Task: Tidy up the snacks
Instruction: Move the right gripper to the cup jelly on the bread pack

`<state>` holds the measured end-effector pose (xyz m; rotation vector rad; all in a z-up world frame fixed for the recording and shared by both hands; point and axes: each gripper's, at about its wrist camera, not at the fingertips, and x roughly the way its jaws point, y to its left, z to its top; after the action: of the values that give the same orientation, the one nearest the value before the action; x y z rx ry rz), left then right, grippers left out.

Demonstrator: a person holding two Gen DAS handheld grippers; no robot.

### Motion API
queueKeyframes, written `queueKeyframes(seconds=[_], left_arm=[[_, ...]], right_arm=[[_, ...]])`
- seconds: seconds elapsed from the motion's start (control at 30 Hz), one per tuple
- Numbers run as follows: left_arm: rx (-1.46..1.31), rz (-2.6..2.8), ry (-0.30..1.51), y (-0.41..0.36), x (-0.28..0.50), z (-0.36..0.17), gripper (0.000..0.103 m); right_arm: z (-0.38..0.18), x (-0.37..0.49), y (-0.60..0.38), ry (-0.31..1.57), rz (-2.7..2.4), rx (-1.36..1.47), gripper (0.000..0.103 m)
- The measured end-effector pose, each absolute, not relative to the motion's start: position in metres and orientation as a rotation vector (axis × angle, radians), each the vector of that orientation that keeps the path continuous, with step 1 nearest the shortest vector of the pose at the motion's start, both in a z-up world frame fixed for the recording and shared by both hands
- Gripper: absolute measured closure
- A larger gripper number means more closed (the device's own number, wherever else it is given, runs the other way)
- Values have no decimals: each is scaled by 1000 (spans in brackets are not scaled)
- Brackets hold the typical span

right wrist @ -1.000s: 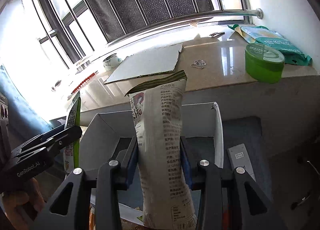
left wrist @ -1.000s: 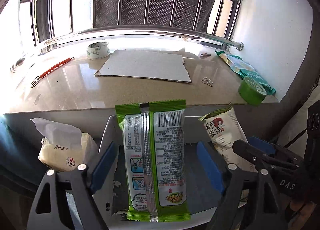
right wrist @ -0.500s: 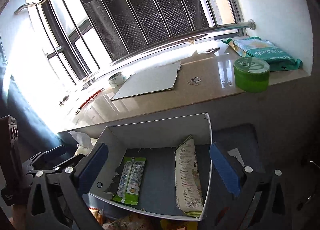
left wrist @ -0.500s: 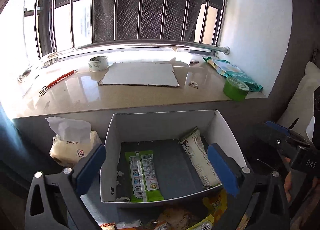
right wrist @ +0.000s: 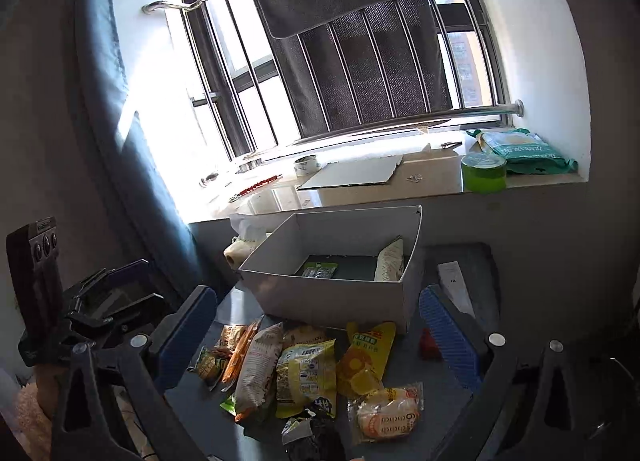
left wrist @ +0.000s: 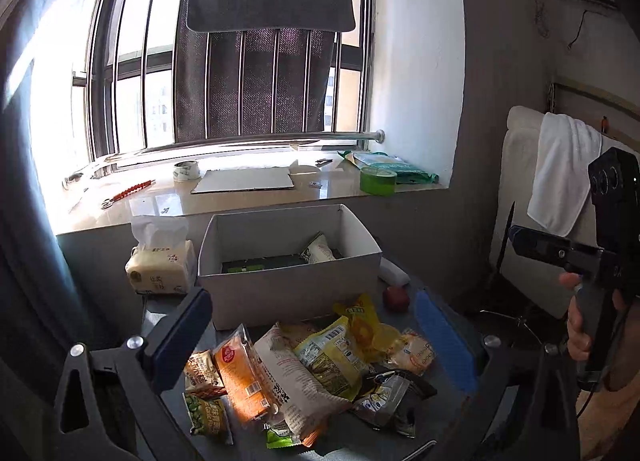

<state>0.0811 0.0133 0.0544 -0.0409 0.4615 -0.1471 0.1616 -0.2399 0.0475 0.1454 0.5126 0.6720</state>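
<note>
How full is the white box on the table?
Mostly empty: the white box holds only a green packet and a white packet, with bare floor between them.

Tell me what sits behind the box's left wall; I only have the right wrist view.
Observer: A tissue pack stands beside the box, with one tissue sticking up.
Operator: Describe the red thing beside the snacks.
Observer: It is round and apple-like, near the box's front right corner, clear of the pile.
Operator: Report what's off to my right.
Observer: A white towel is draped over a pale cushion.
</note>
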Motion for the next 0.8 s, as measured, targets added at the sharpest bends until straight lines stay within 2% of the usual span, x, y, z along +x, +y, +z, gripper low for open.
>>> queueKeyframes(seconds=[0.17,0.4,0.8], left_arm=[[-90,-123,426,13,22,38,0],[-138,-88,490,21,-14,5,0],[-184,-27,506,41,-26,-8,0]], right_arm=[[27,108,-263,473,622,109,0],[-16,68,-275,491,557,84,0],[-71,123,-252,709,556,104,0]])
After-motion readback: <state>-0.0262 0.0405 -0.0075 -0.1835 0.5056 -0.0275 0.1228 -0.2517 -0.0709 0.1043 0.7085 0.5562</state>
